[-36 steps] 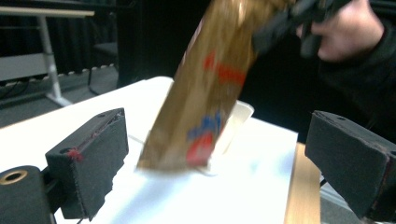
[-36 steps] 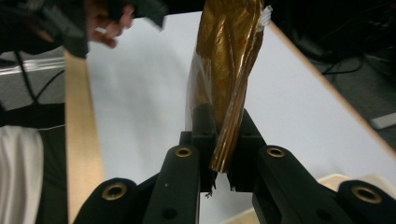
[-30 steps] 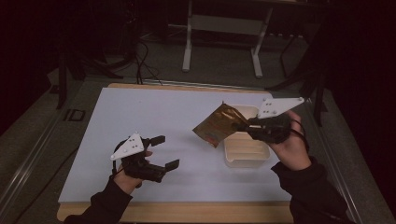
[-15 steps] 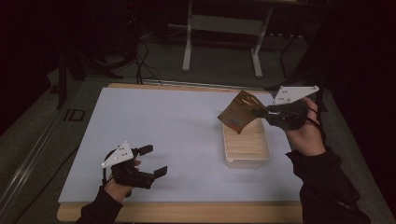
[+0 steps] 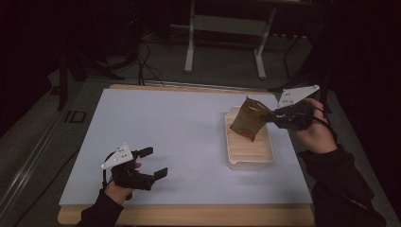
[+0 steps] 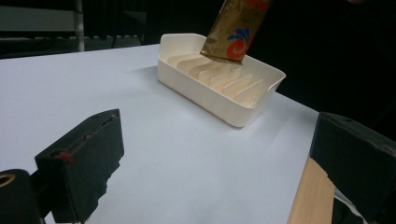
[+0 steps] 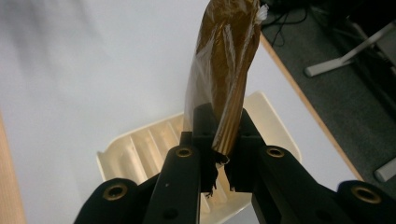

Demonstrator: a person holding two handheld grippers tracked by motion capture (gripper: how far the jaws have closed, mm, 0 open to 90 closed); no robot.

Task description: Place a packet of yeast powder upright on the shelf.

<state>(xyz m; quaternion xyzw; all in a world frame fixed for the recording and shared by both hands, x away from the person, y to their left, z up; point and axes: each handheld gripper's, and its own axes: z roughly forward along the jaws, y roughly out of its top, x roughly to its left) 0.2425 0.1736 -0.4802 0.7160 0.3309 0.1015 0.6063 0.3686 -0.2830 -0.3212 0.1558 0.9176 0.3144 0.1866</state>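
Observation:
A gold-brown snack packet (image 5: 248,119) hangs over the far end of a cream ribbed tray (image 5: 265,156) on the right of the white table. My right gripper (image 5: 273,117) is shut on the packet's edge and holds it from the right; in the right gripper view its pads pinch the packet (image 7: 224,70) above the tray (image 7: 135,149). Low over the table's near left, my left gripper (image 5: 152,162) stands open with nothing between its jaws. The left gripper view looks across to the tray (image 6: 219,93) with the packet (image 6: 236,28) hanging above it.
The white sheet (image 5: 175,132) covers a wooden tabletop whose edge (image 5: 189,215) runs along the front. A metal stand (image 5: 224,42) and cables lie on the dark floor beyond the far edge. The right table edge is close to the tray.
The right gripper has carried the packet rightward and back, from left of the tray to above its far end. The left gripper has sunk and drawn back toward the near edge.

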